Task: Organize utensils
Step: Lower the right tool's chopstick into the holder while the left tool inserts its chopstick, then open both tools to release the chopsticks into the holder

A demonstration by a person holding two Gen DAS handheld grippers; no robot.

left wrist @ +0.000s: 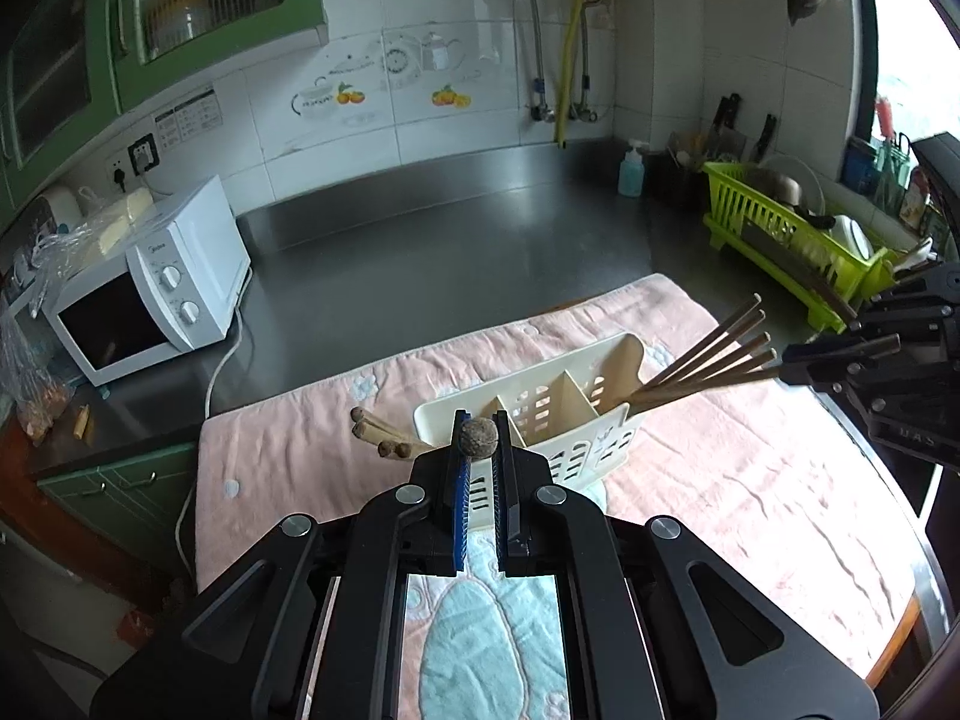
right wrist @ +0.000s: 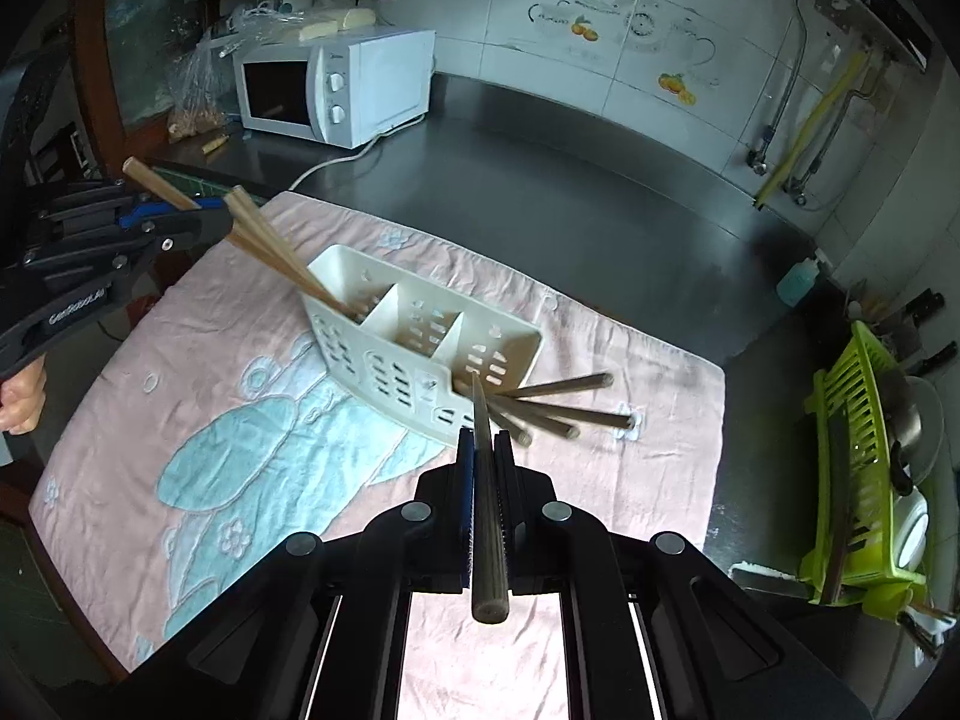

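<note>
A cream utensil caddy (left wrist: 558, 420) (right wrist: 420, 354) with three compartments stands on a pink towel (left wrist: 750, 480) (right wrist: 210, 372). Several wooden chopsticks lean out of its end compartments (left wrist: 708, 354) (right wrist: 282, 258). My left gripper (left wrist: 478, 438) is shut on a light chopstick (left wrist: 478, 437), seen end-on; in the right wrist view it (right wrist: 204, 222) holds that chopstick (right wrist: 156, 183) over the caddy's left end. My right gripper (right wrist: 483, 450) is shut on a dark chopstick (right wrist: 487, 510) whose tip points into the caddy's right compartment; it also shows in the left wrist view (left wrist: 786, 363).
A white microwave (left wrist: 150, 300) (right wrist: 336, 90) stands on the dark steel counter (left wrist: 450, 240) at the left. A green dish rack (left wrist: 792, 240) (right wrist: 864, 468) with dishes sits at the right, a soap bottle (left wrist: 633, 171) behind. The towel's edge drops off at the front left.
</note>
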